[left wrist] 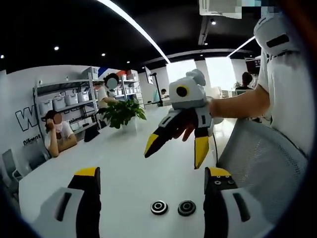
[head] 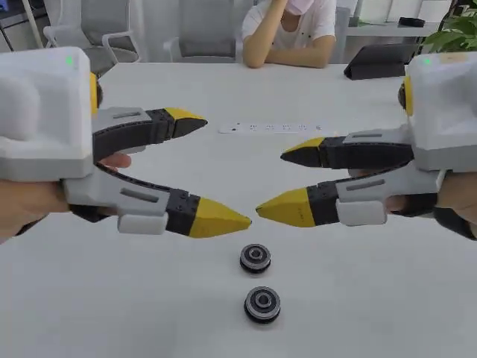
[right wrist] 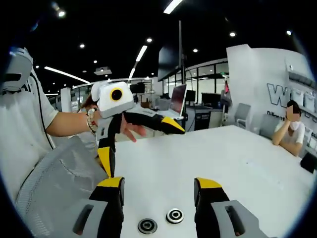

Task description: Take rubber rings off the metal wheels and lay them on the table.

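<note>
Two small metal wheels with black rubber rings lie flat on the white table, one nearer and one just behind it. My left gripper hovers above and left of them, open, its yellow-tipped jaws spread wide and holding nothing. My right gripper faces it from the right, also open and holding nothing. In the left gripper view the wheels sit low between my own jaws, with the right gripper beyond. The right gripper view shows the wheels between its jaws.
A white power strip lies mid-table behind the grippers. A person sits at the far edge, beside a dark case and a green plant. Grey chairs stand along the far side.
</note>
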### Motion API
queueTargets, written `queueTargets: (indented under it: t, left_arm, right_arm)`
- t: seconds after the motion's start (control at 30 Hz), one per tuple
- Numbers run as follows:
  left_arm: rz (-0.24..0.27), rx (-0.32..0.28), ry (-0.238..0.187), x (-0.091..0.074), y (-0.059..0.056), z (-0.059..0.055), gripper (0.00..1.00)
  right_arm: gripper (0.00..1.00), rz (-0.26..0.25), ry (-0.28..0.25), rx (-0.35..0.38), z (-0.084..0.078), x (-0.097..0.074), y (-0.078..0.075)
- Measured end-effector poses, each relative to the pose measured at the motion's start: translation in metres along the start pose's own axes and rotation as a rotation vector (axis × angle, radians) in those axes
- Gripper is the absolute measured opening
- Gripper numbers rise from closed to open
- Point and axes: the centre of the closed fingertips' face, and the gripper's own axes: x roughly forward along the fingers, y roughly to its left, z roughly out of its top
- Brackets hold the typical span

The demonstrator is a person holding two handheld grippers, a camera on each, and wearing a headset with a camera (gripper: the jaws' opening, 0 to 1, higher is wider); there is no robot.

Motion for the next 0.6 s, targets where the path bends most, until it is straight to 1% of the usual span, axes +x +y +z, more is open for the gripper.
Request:
queueTargets:
  t: [0.03,0.1,0.2,0.27,0.3,0.4,0.47,0.6]
  left_arm:
    - [-0.002,-0.001,0.000,0.001,0.000,-0.001,0.80]
    - [-0.015,-0.006,0.004,0.007,-0.004,-0.008,0.74]
    - [-0.046,-0.016,0.025,0.015,-0.015,-0.021,0.71]
    - [-0.057,-0.024,0.034,0.018,-0.021,-0.027,0.69]
    - [-0.066,-0.032,0.042,0.019,-0.025,-0.032,0.68]
    - [-0.081,-0.059,0.049,0.021,-0.033,-0.042,0.65]
    - [-0.081,-0.084,0.050,0.022,-0.035,-0.047,0.63]
    - [-0.079,-0.124,0.051,0.024,-0.038,-0.055,0.59]
  right_arm:
    - [0.53,0.002,0.003,0.009,-0.005,0.001,0.000]
    - [0.51,0.006,0.014,0.025,-0.018,0.005,0.001]
    - [0.49,0.033,0.051,0.069,-0.040,0.008,0.006]
    - [0.49,0.037,0.077,0.072,-0.049,0.009,0.007]
    - [0.49,0.041,0.096,0.071,-0.056,0.010,0.008]
    - [0.47,0.052,0.117,0.077,-0.066,0.012,0.010]
    - [0.45,0.060,0.133,0.080,-0.073,0.014,0.012]
    - [0.42,0.074,0.194,0.086,-0.093,0.016,0.014]
